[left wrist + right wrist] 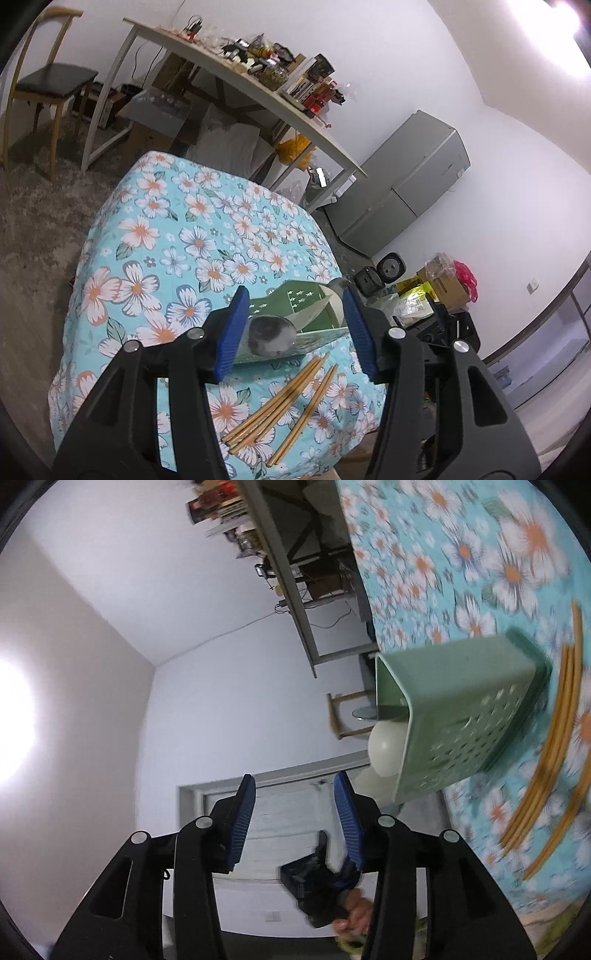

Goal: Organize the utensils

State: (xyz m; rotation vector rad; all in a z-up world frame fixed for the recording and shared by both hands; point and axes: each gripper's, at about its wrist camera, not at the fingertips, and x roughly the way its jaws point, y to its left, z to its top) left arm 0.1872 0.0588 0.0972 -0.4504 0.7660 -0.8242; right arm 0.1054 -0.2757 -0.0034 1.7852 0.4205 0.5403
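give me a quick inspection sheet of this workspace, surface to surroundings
surface: table under a turquoise floral cloth.
job's things: pale green perforated plastic utensil holder standing on the cloth, cream spoon bowls showing at its mouth; bamboo chopsticks loose on the cloth beside it.
clutter: nothing seen on the cloth.
grippers: left gripper open around the holder's near end, pads clear; right gripper open, empty.
cables: black wall cable behind the desk.
surroundings: cluttered white desk, wooden chair, grey fridge.

We count one green holder (461, 716) at three o'clock, two spoons (384, 747), four chopsticks (284, 398).
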